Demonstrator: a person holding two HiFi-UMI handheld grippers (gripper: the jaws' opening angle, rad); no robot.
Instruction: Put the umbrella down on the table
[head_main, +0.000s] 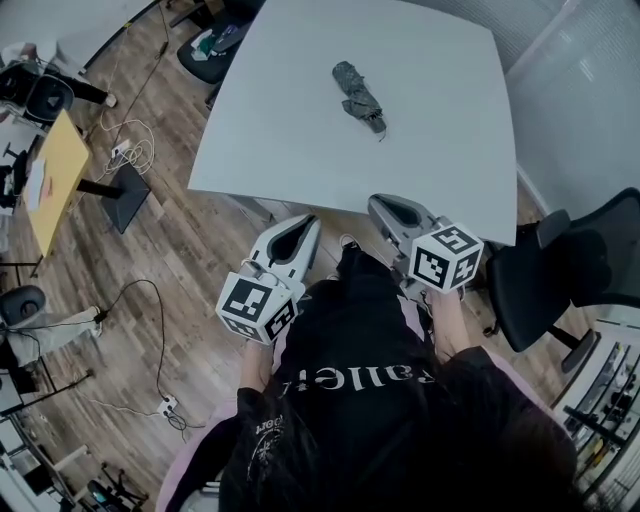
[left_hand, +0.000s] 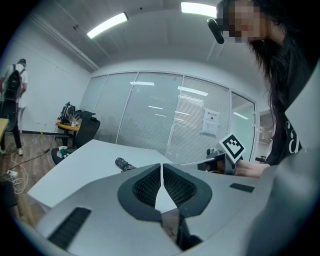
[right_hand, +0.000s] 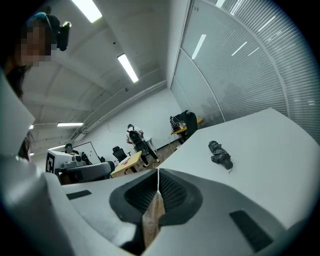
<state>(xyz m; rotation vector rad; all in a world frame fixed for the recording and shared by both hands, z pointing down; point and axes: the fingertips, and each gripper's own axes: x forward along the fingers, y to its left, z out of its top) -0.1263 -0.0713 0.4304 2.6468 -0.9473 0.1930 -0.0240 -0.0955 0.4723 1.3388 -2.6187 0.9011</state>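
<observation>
A folded dark grey umbrella (head_main: 358, 96) lies alone on the white table (head_main: 300, 140), toward its far side. Both grippers hover at the table's near edge, well short of the umbrella. My left gripper (head_main: 303, 223) is shut with nothing in it; its tips meet in the left gripper view (left_hand: 161, 166), with the umbrella (left_hand: 125, 164) ahead to the left. My right gripper (head_main: 384, 204) is shut and empty too. In the right gripper view (right_hand: 158, 172), the umbrella (right_hand: 220, 153) rests ahead to the right on the table top.
A black office chair (head_main: 545, 275) stands right of the table's near corner, and another chair (head_main: 212, 52) at its far left. A yellow desk (head_main: 55, 175) and cables (head_main: 130, 150) are on the wooden floor to the left. A person (right_hand: 135, 137) stands far off.
</observation>
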